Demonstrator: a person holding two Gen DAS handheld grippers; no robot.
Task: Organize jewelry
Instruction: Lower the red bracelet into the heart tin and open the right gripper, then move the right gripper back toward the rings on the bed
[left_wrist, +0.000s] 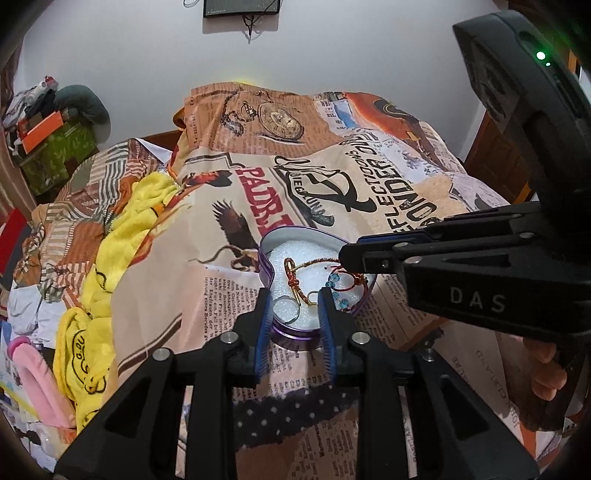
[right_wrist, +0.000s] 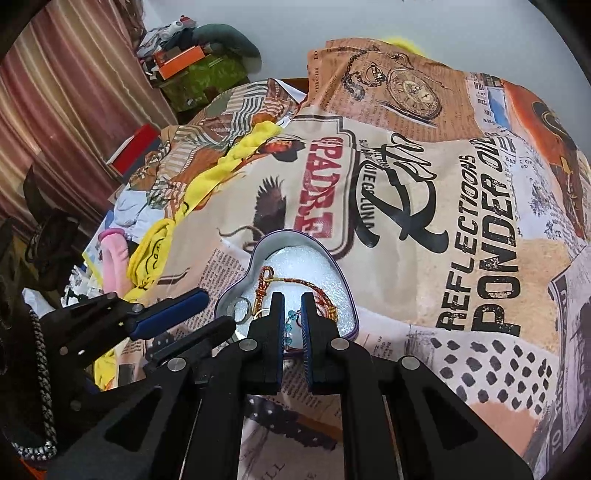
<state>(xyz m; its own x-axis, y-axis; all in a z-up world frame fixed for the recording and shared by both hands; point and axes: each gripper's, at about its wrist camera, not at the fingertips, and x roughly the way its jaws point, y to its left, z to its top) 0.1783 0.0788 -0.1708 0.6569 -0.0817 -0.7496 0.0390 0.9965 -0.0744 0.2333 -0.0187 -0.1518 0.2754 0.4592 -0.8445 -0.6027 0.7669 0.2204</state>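
A purple heart-shaped tin lined with white foam sits on the printed bedspread. Inside lie a braided orange-brown bracelet, a red cord bracelet with blue beads, a silver ring and a thin gold ring. My left gripper hovers open over the tin's near edge, both rings showing between its fingers. My right gripper points down over the beaded bracelet, its jaws a narrow gap apart, pads not visibly pressing on it.
The bedspread rises into a mound behind the tin. Yellow cloth and a pink item lie at the left. A green box with an orange box on top stands far left. A person's fingers hold the right gripper.
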